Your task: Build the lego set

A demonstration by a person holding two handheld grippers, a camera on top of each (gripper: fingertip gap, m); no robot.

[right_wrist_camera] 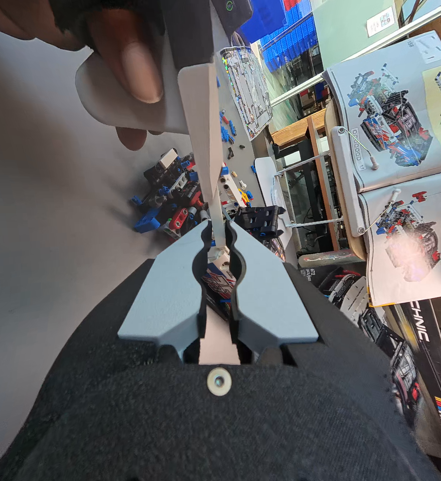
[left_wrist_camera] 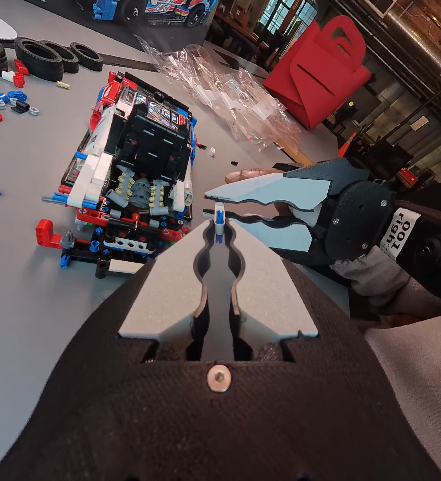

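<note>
A small white connector with a blue pin (left_wrist_camera: 219, 221) is pinched between both grippers, above the grey table. My left gripper (left_wrist_camera: 218, 224) is shut on its lower part. My right gripper (left_wrist_camera: 209, 205) comes in from the right and is shut on its top end. The partly built Lego car (left_wrist_camera: 136, 169) lies just left of them, with its engine end and open front frame facing me. In the right wrist view my right gripper (right_wrist_camera: 218, 227) sits closed around the left gripper's finger (right_wrist_camera: 209, 156), edge-on; the car's front (right_wrist_camera: 172, 197) lies beyond.
Black tyres (left_wrist_camera: 45, 57) and loose red and blue parts (left_wrist_camera: 6, 104) lie far left. Empty plastic bags (left_wrist_camera: 227, 96) and a red felt bag (left_wrist_camera: 318, 73) sit behind. An open instruction booklet (right_wrist_camera: 396, 117), the set's box (right_wrist_camera: 435, 364), a sticker sheet (right_wrist_camera: 248, 91) and a black subassembly (right_wrist_camera: 261, 218) are around. Less than 4 cm separates the two grippers' tips.
</note>
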